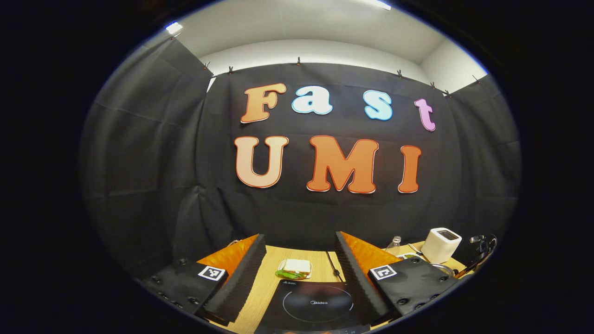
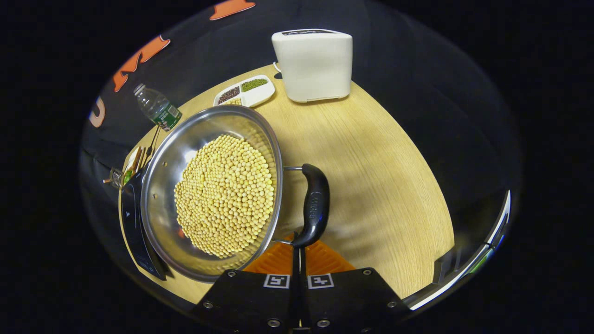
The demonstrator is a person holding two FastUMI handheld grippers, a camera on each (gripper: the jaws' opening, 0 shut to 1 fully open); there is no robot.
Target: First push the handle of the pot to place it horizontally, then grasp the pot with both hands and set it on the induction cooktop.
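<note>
A black-draped booth closes in a pale wooden surface (image 2: 371,153), and everything the task needs sits on it.

In the right gripper view, the right gripper (image 2: 298,253) has its 2 fingers drawn together with barely a slit between them. Their tips meet the lower end of the pot's black handle (image 2: 314,204); whether they pinch it or only press against it I cannot tell. The handle lies straight ahead of this gripper and touching it. Its long axis runs roughly up and down in this view, along the pot's rim and close to the line of the fingers. The pot (image 2: 158,195) itself, a steel bowl-shaped pan heaped with yellow beans (image 2: 225,195), spreads out to the left of the handle. Its far edge overlaps the dark slab of the induction cooktop (image 2: 132,222). So the right gripper is the nearer one by far, and any push on the handle falls to it.

Beyond the pot stand a water bottle (image 2: 158,109), a divided dish of grains (image 2: 246,91) and a white toaster (image 2: 313,65).

In the left gripper view, the left gripper (image 1: 299,278) is spread wide and holds nothing. It hovers over the cooktop (image 1: 320,304), with a sandwich (image 1: 295,268) just past it. I judge it must travel to its right to reach the pot for the 2-handed lift.
</note>
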